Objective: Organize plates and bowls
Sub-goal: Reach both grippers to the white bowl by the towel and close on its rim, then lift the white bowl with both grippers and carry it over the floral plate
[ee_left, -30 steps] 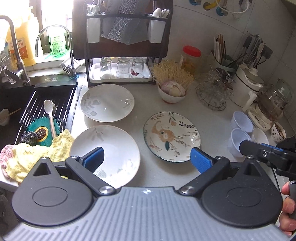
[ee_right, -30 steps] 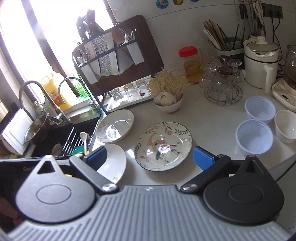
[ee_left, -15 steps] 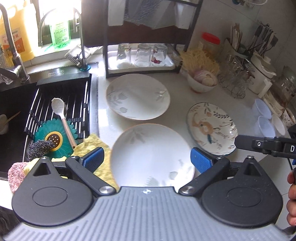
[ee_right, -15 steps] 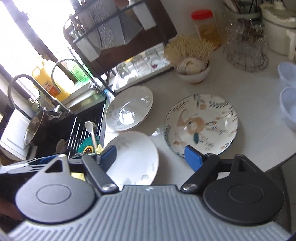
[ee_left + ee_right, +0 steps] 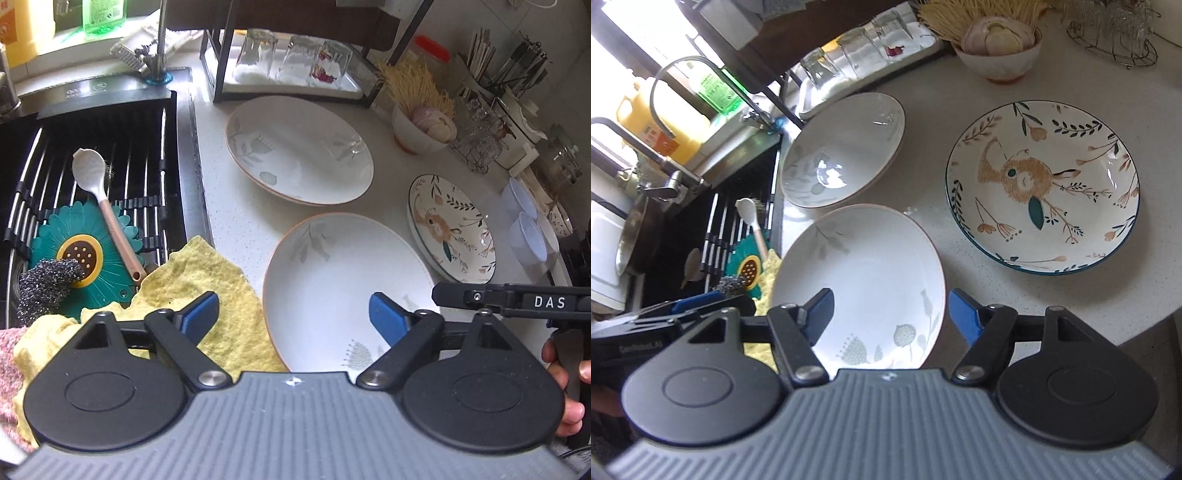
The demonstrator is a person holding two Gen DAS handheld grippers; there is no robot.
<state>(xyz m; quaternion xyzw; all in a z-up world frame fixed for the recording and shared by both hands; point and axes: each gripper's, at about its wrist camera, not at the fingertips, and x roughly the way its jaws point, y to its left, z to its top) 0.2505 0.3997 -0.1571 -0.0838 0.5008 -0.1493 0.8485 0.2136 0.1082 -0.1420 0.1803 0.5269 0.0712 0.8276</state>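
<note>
Left wrist view: both grippers, left [image 5: 291, 319] and right [image 5: 888, 314], jaws closing yet empty, flank the near plate [image 5: 343, 291] at the table's front edge—glazed, slippery, breakable; grip its rim.

The white letters "DAS" stand on the black bar of the right gripper [image 5: 517, 301], at the right edge of the left wrist view. The labels on the yellow jug [image 5: 653, 122] and green bottle [image 5: 714, 90] are too blurred to read.
</note>
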